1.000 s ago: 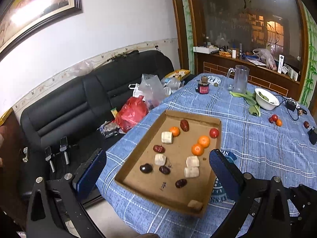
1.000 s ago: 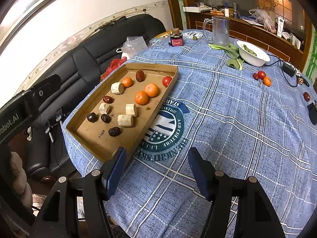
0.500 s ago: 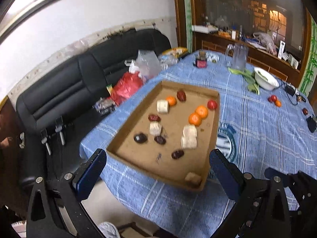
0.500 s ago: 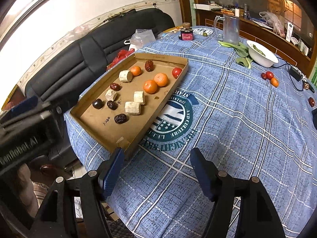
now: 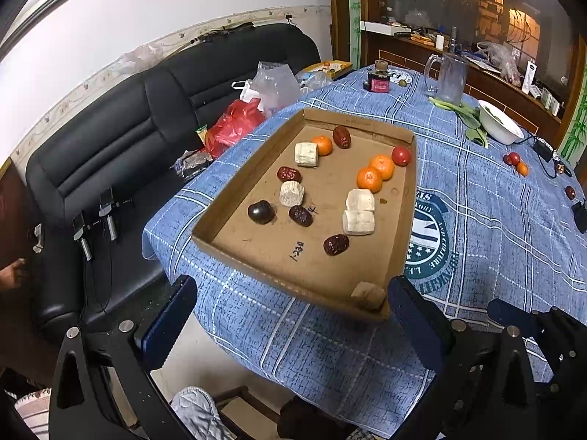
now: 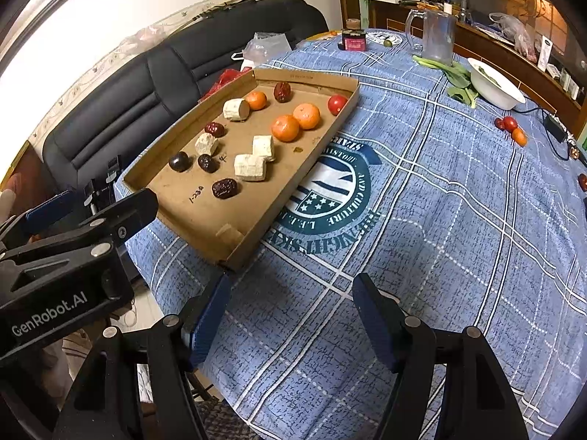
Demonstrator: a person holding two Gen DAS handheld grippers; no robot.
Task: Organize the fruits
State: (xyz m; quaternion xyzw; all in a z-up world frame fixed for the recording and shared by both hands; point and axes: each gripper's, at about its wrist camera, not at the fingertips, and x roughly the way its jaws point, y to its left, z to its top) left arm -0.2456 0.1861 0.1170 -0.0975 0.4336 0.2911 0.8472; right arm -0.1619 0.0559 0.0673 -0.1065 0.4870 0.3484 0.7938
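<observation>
A shallow cardboard tray [image 5: 398, 242] [image 6: 282, 198] lies on the blue plaid tablecloth near the table's left edge. It holds oranges [image 5: 369, 178] [image 6: 285, 128], a red tomato [image 5: 400, 155] [image 6: 337, 104], several red dates [image 5: 336, 244] [image 6: 224, 187], a dark plum [image 5: 261, 212] [image 6: 179, 161] and pale white chunks [image 5: 358, 222] [image 6: 250, 167]. My left gripper [image 5: 290, 311] is open and empty, just short of the tray's near edge. My right gripper [image 6: 291, 302] is open and empty over bare cloth beside the tray's near corner.
Loose small fruits [image 5: 515, 161] [image 6: 510, 128] lie at the far right of the table. A white bowl [image 6: 495, 84], greens, a glass mug [image 6: 433, 36] and a jar [image 6: 353, 40] stand at the back. A black sofa [image 5: 110, 139] with bags is left of the table.
Both grippers have pulled back and tilted down, so the tray sits lower and more of the table's near edge shows. Both stay open.
</observation>
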